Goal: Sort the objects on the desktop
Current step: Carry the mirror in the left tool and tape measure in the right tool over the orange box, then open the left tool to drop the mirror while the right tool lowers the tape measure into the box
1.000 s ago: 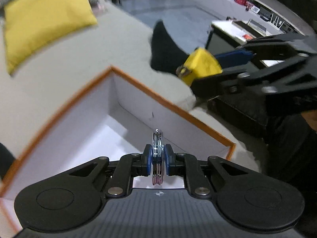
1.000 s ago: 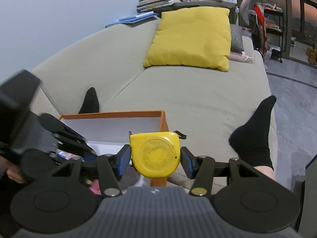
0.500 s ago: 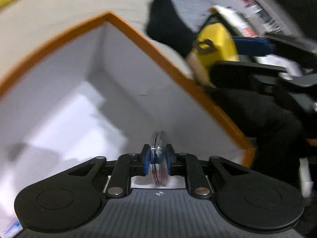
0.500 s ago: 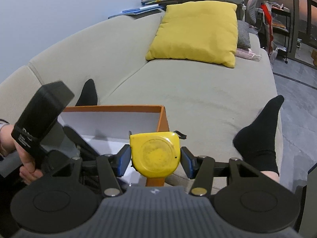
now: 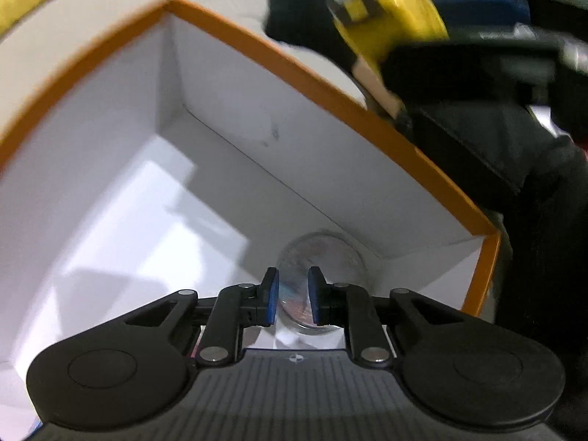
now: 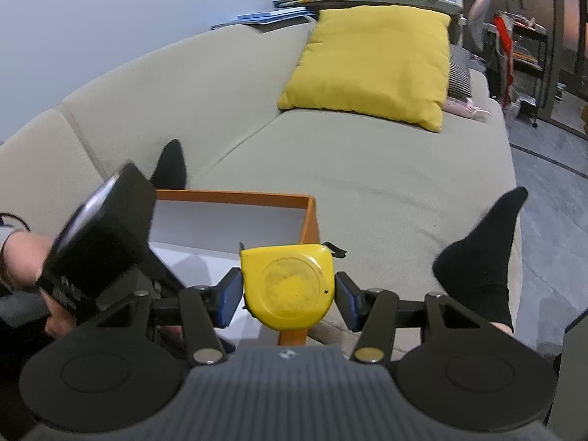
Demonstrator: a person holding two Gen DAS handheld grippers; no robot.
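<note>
My left gripper (image 5: 293, 296) is inside the orange-rimmed white box (image 5: 330, 88), its jaws slightly apart. A round shiny disc (image 5: 323, 257) lies flat on the box floor just past the pads, no longer clamped. My right gripper (image 6: 288, 297) is shut on a yellow tape measure (image 6: 290, 290) and holds it above the box's near right corner (image 6: 308, 220). The tape measure also shows in the left wrist view (image 5: 397, 18), above the box's right wall.
The box sits on a beige sofa (image 6: 367, 169) with a yellow cushion (image 6: 375, 62). Black-socked feet (image 6: 481, 257) rest beside the box. The left hand and its gripper body (image 6: 95, 239) cover the box's left side.
My left gripper went down into the box and opened; the disc it held edge-on now lies flat on the box floor. The right gripper moved slightly closer over the box corner.
</note>
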